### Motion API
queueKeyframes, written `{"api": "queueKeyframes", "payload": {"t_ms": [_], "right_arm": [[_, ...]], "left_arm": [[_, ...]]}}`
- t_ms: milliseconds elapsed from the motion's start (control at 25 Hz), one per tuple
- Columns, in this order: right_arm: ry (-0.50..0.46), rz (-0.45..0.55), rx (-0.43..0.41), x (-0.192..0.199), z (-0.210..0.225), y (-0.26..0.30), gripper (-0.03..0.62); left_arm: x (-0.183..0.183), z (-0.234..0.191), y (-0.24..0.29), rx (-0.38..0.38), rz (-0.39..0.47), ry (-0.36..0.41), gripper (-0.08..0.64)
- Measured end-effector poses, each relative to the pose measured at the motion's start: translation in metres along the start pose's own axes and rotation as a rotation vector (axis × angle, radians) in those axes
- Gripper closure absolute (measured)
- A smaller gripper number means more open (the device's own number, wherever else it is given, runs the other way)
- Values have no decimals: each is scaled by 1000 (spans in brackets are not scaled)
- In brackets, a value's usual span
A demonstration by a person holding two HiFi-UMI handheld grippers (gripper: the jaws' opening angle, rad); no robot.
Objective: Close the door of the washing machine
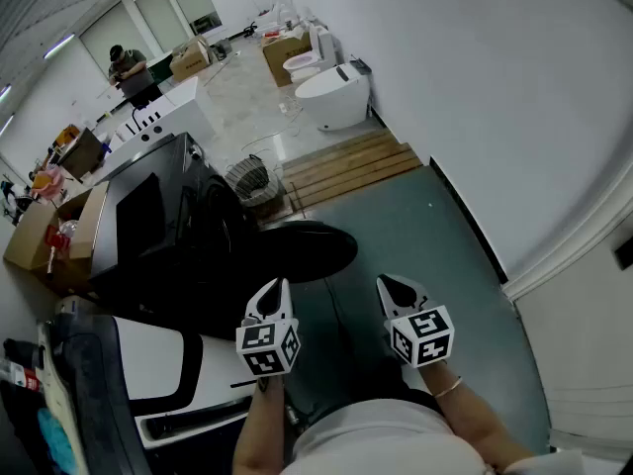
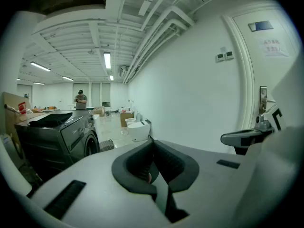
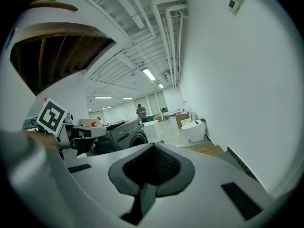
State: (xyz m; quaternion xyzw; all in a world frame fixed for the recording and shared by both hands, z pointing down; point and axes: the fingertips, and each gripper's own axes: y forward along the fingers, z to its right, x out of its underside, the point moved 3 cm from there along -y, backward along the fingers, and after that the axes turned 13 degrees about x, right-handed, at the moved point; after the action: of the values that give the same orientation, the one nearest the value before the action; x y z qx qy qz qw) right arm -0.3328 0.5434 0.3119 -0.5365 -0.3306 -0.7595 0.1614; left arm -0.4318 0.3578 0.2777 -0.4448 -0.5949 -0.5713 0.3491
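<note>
The black washing machine (image 1: 148, 231) stands at the left of the head view, with its round dark door (image 1: 307, 250) swung open over the grey floor. My left gripper (image 1: 280, 287) hovers just this side of the door, shut and holding nothing. About a hand's width to its right, my right gripper (image 1: 389, 285) is also shut and empty. In the left gripper view the machine (image 2: 61, 137) is at the left, beyond the closed left gripper (image 2: 153, 148). The right gripper view shows the machine (image 3: 121, 133) past the closed right gripper (image 3: 153, 152), with the left gripper (image 3: 71, 133) beside it.
A white appliance (image 1: 163, 364) stands next to the washer at bottom left. Behind the washer are a wire basket (image 1: 249, 178), wooden boards (image 1: 346, 164) and a white toilet (image 1: 331, 97). Cardboard boxes (image 1: 45, 231) sit at far left. A person (image 1: 127, 65) stands far off. A white wall (image 1: 514, 117) runs along the right.
</note>
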Motion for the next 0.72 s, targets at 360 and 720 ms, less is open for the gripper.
{"api": "queueKeyframes", "payload": {"t_ms": [360, 720], "right_arm": [[-9, -5, -13, 2, 26, -2, 588], [-106, 6, -27, -4, 33, 2, 584]], "left_arm": [[5, 17, 20, 5, -13, -15, 538], [-4, 22, 37, -11, -122, 284, 538]]}}
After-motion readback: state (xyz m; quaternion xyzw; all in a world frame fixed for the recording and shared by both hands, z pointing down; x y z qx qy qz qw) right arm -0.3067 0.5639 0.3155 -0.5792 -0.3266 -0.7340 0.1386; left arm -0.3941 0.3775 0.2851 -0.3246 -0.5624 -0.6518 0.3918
